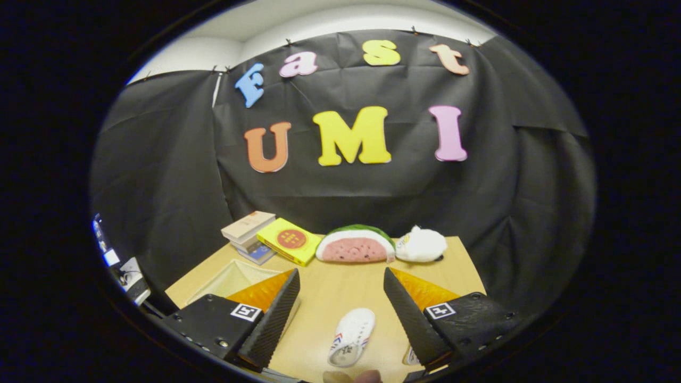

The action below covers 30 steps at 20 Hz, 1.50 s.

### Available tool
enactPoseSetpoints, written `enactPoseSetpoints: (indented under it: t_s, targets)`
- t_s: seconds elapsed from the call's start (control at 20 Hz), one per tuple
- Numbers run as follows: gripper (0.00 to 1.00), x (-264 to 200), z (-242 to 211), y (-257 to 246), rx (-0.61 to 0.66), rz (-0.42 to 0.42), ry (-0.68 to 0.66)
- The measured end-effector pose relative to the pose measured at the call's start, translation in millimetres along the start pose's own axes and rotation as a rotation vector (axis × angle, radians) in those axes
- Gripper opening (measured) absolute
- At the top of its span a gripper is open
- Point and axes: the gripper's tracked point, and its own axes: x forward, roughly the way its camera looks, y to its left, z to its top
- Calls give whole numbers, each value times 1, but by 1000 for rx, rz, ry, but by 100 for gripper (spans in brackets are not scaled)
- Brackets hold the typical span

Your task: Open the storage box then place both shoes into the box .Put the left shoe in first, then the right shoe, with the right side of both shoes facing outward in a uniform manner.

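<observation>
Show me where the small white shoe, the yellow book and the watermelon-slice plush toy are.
Small white shoe (351,337): gripper view, upper.
Yellow book (289,240): gripper view, cover.
Watermelon-slice plush toy (355,249): gripper view, pink face.

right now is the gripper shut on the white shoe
No, the gripper is open, its fingers spread wide apart, and the white shoe lies untouched on the table between them.

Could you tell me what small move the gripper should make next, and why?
Probably lower the gripper onto the white shoe. Its fingers stand wide open and hold nothing, and the shoe lies on the table between them. The storage box behind the left finger already looks open. Which shoe this is, I cannot tell.
</observation>
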Motion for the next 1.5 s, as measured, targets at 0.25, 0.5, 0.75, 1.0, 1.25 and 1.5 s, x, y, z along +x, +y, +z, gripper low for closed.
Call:
enactPoseSetpoints:
  t_s: [0.25, 0.5, 0.75, 1.0, 1.25, 1.5]
  targets:
    - [96, 31, -86, -31, 60, 6, 188]
    - [96, 62, -171, -46, 92, 15, 392]
    - [96, 87, -226, -54, 156, 23, 538]
    - [83, 109, -252, -58, 217, 22, 638]
    - [55, 121, -264, -51, 257, 66, 678]
    - [22, 122, -260, -47, 336, 91, 736]
